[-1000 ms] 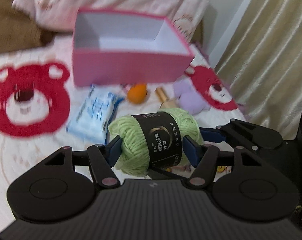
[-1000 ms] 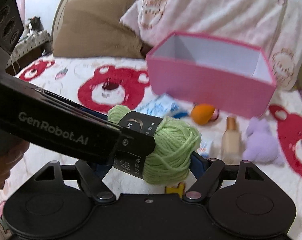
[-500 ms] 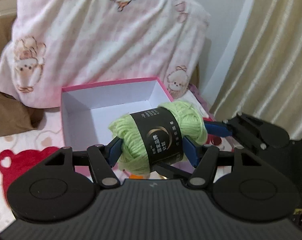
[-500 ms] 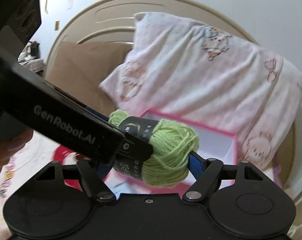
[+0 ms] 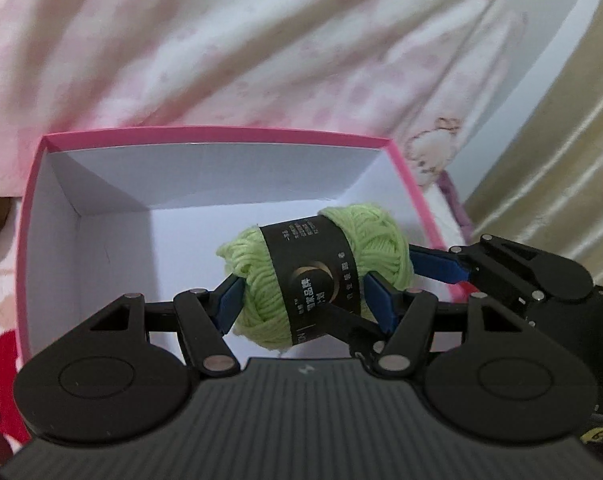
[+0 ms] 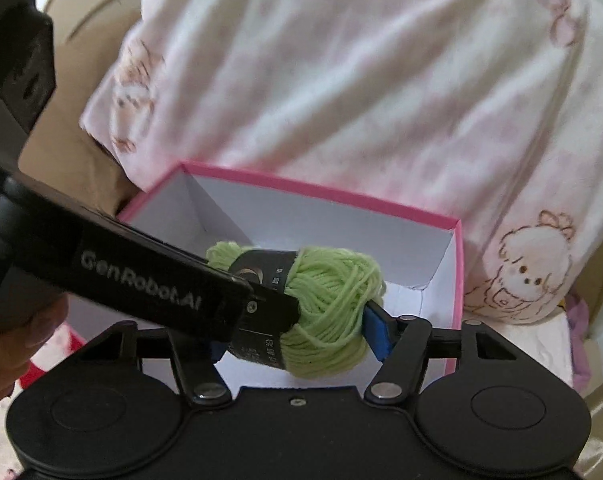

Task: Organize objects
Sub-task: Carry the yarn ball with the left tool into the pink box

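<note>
Both the left tool [image 5: 305, 298] and right tool [image 6: 297, 334] clamp the green yarn ball [image 5: 321, 280] over the empty pink box [image 5: 237, 136], not yet released inside.

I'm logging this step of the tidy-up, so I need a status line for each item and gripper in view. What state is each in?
green yarn ball: held in the air over the box, black label band around it.
pink box: open, no lid, nothing visible inside.
left gripper: shut on the yarn.
right gripper: shut on the yarn.
pillow: propped behind the box.
</note>
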Tool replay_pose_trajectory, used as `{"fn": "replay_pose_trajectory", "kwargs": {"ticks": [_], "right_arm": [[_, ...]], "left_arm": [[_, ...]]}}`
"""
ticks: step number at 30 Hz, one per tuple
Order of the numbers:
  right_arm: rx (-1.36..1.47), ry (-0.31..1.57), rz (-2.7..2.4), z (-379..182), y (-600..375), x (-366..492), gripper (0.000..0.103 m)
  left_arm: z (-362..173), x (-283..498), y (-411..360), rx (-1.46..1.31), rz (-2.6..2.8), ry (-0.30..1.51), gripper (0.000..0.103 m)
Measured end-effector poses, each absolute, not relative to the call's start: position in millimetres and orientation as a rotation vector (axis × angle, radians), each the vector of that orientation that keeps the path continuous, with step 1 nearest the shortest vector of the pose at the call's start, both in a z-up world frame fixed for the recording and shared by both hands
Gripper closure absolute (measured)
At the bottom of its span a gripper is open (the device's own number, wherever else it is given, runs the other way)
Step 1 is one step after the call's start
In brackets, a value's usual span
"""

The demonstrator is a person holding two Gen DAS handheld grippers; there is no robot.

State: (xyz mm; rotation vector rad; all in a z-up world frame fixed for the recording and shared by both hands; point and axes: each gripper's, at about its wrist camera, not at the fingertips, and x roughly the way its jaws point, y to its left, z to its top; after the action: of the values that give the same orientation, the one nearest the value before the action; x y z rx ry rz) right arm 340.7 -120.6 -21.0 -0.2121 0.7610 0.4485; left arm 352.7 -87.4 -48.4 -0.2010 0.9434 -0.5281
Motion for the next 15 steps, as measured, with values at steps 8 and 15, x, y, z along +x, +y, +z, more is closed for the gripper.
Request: {"fn": "replay_pose_trajectory", "kwargs": {"ticks": [8, 15], "right_arm": [[-0.312, 0.836, 0.395, -52, -113, 376, 0.047], [-0.368, 0.84, 0.225, -62, -104, 386, 0.062]], "left_arm": [[-73, 391, -116, -0.133, -0.497, 0.978, 0.042], [-76, 402, -124, -0.145, -0.437, 0.974, 0.043]]}}
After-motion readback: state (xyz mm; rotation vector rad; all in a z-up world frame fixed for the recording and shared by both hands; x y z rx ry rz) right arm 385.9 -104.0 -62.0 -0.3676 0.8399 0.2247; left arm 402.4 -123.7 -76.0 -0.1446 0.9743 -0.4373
